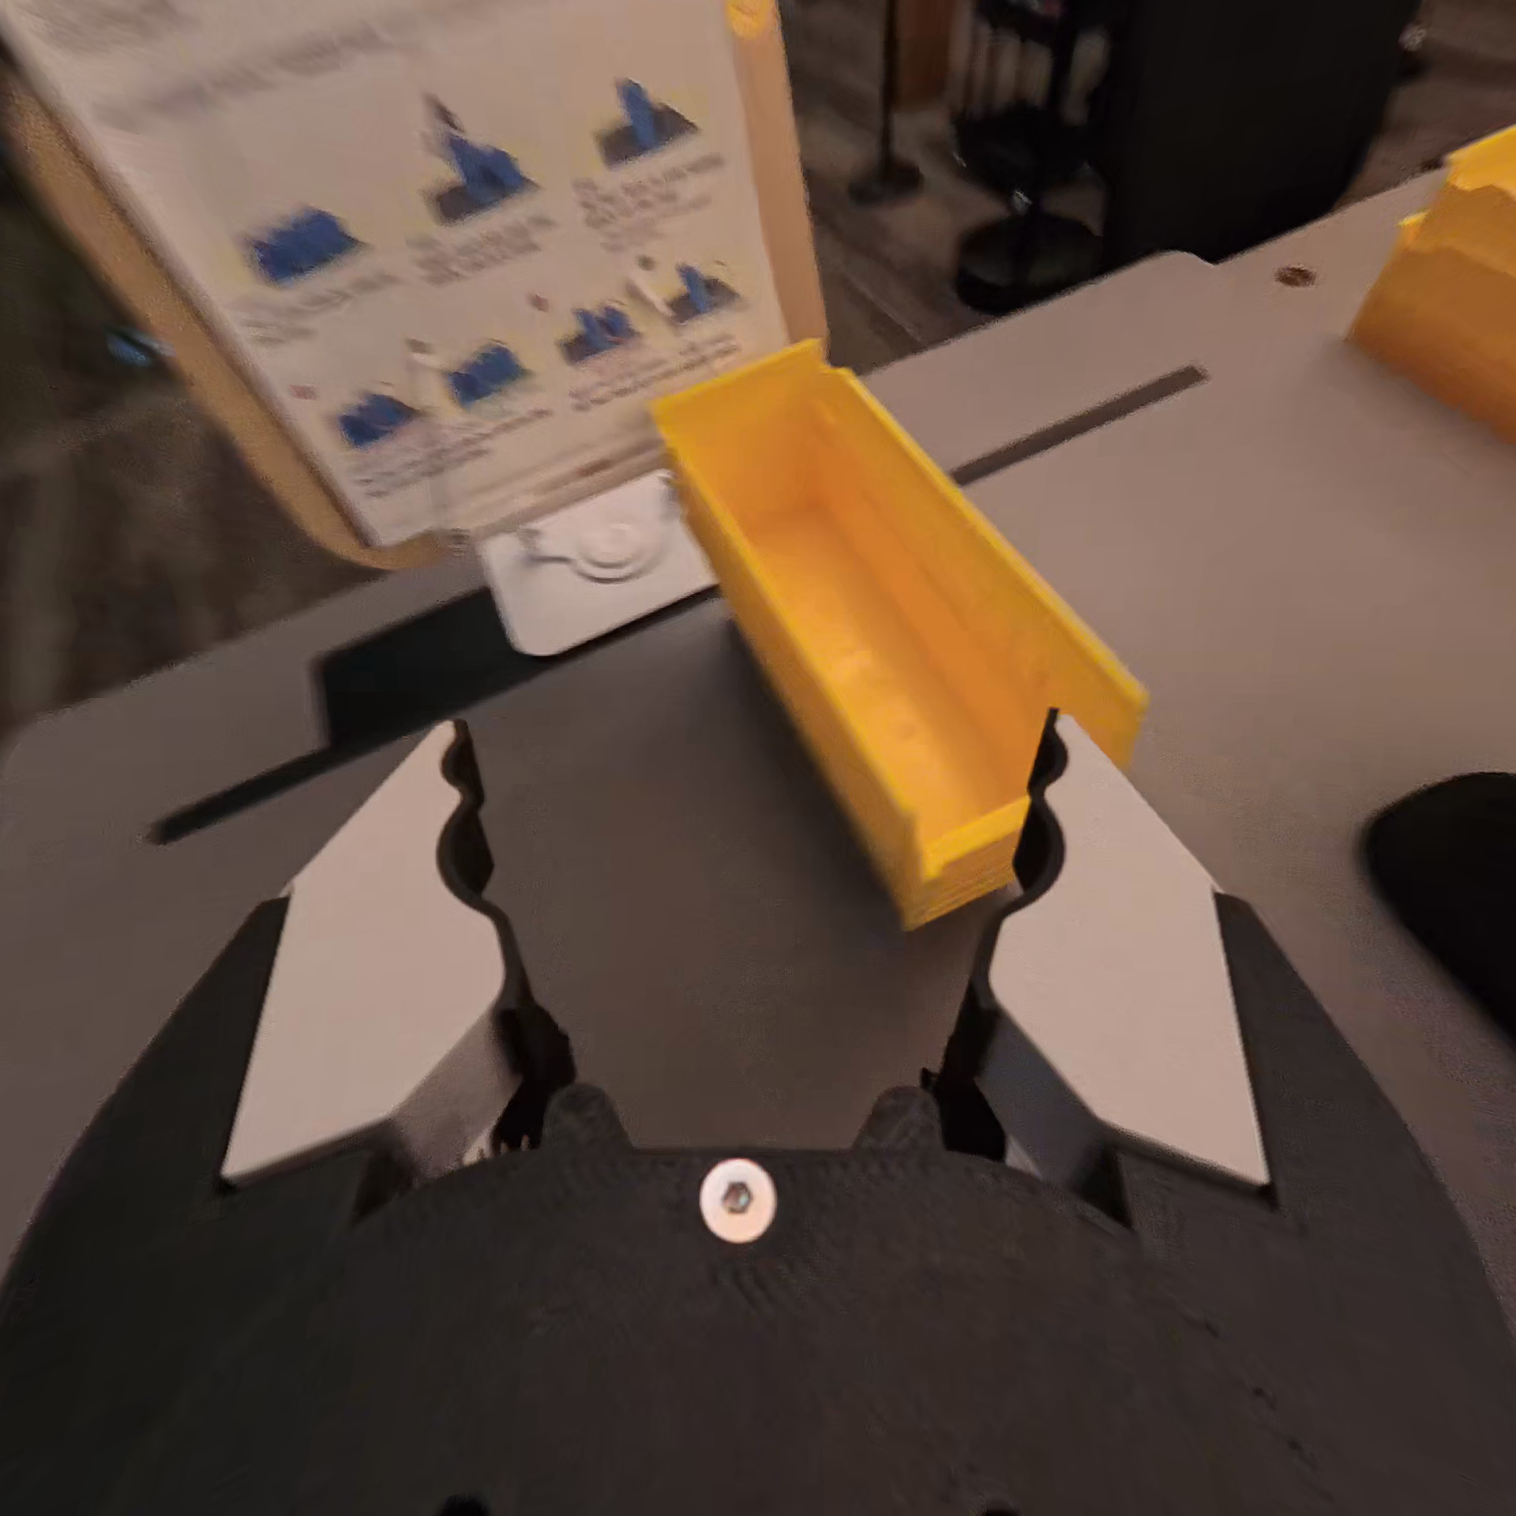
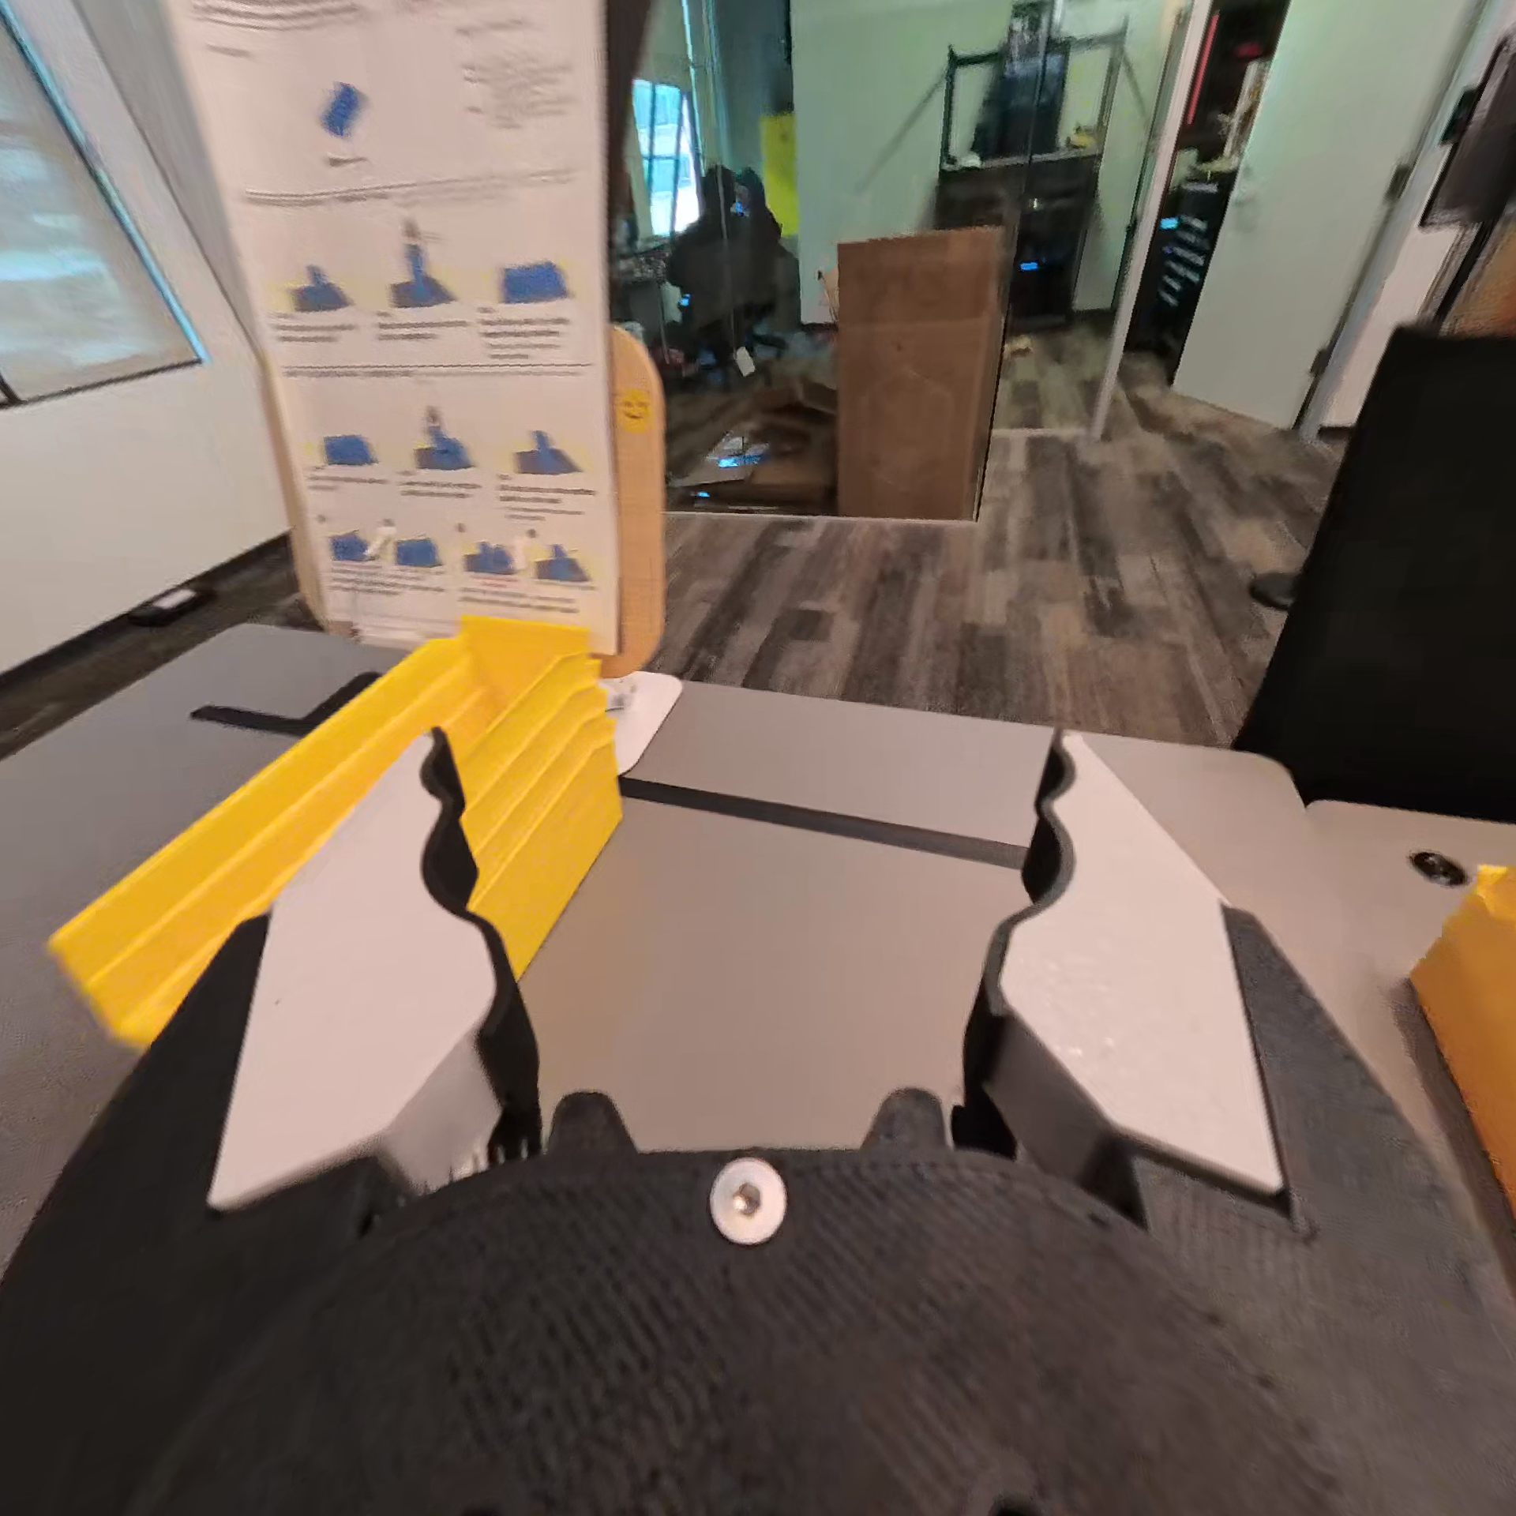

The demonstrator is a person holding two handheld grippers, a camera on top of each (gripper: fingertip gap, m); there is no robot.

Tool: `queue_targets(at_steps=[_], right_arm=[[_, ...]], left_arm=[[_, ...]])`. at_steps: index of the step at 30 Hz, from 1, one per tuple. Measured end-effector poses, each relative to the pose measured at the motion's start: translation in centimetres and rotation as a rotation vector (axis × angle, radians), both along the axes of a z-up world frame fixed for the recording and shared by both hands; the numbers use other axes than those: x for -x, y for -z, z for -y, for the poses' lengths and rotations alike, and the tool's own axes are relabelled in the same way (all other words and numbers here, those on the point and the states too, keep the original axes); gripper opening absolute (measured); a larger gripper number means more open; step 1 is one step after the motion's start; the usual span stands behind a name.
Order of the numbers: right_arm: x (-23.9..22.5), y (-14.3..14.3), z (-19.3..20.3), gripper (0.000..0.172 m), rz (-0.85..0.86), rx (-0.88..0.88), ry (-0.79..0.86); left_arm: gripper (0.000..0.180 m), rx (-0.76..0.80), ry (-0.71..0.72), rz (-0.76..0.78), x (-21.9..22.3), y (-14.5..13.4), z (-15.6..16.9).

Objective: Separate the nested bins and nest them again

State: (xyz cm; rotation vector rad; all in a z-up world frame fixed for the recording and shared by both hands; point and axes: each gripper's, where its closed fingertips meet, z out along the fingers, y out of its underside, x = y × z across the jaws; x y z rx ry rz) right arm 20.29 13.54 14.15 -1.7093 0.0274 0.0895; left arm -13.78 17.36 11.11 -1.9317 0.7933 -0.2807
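A long yellow bin (image 1: 886, 591) lies open side up on the grey table (image 1: 1230, 574). My left gripper (image 1: 756, 720) is open wide. The bin's near end sits just inside its right finger (image 1: 1091, 861); the left finger (image 1: 394, 886) is far from it and nothing is clamped. In the right wrist view the same bin (image 2: 541, 820) lies to the left, partly behind my left finger (image 2: 369, 943). My right gripper (image 2: 748, 737) is open and empty over bare table. A second yellow bin (image 1: 1452, 303) stands at the far right, and also shows in the right wrist view (image 2: 1468, 1034).
An upright board with an instruction sheet (image 1: 459, 246) stands on a white base (image 1: 591, 566) at the table's far edge, just behind the long bin. A dark slot (image 2: 820, 820) runs across the table. A dark object (image 1: 1444, 886) lies at the right.
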Motion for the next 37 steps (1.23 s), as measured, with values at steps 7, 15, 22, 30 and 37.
queue_targets(at_steps=[7, 15, 22, 30, 37], right_arm=[[11.7, 4.6, 7.1, 0.15, 0.201, 0.009, 0.052], [16.4, 15.2, 10.2, 0.151, 0.169, 0.212, 0.229], [18.3, 24.0, 10.1, 0.152, 0.115, 0.429, 0.288], [19.7, 28.6, 8.6, 0.152, 0.055, 0.513, 0.289], [19.2, 30.7, 8.0, 0.151, 0.017, 0.607, 0.349]], left_arm=[[0.146, -0.138, -0.161, 0.156, 6.2, 6.9, 5.2], [0.158, 0.026, -0.271, 0.071, 5.0, 18.1, 6.9], [0.158, 0.201, -0.339, 0.032, 3.3, 24.8, 7.2], [0.158, 0.297, -0.417, -0.04, 4.1, 28.2, 7.3], [0.158, 0.295, -0.421, -0.038, 4.1, 28.1, 7.4]])
